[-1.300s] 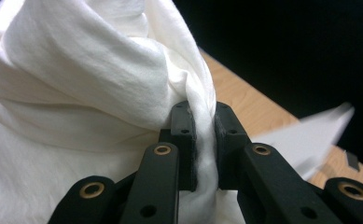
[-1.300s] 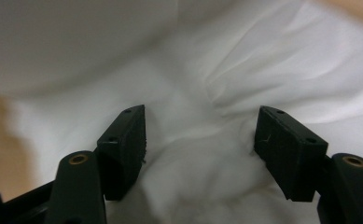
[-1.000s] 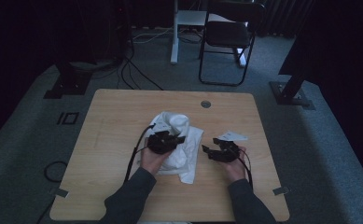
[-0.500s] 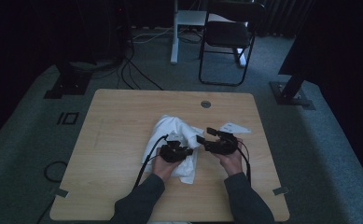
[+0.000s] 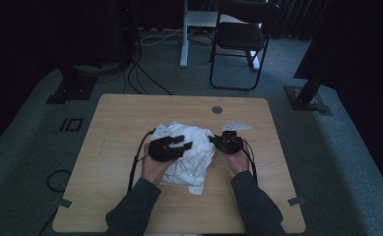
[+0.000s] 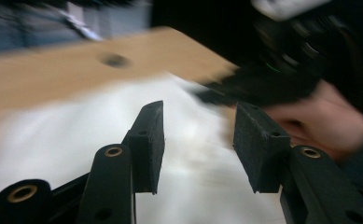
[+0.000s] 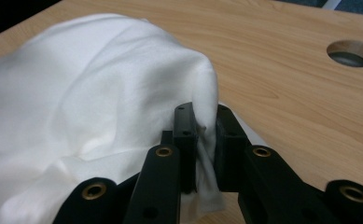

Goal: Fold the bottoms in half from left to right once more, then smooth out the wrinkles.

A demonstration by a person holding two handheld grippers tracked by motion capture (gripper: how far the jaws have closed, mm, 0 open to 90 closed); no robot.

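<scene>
Dim room, wooden counter [image 5: 110, 196] with a round cable hole [image 5: 217, 109] near its far edge, folding chair [image 5: 240, 37] on the carpet behind it. White cloth [image 5: 191, 157] lies bunched near the middle of the counter, between my two hands.

Right tongs [image 7: 206, 140] have just been closing and are now clenched on a fold at the cloth's edge; the fabric is pinched between both pads and lifted slightly off the wood there. In the high view they sit at the cloth's right side [image 5: 217, 141].

Left tongs [image 6: 198, 144] have just been opening; jaws apart, nothing gripped, pads hovering over the cloth [image 6: 76, 140]. That view is motion-blurred, so I can't tell whether a pad brushes the fabric. From above they sit over the cloth's left part [image 5: 179, 144].
</scene>
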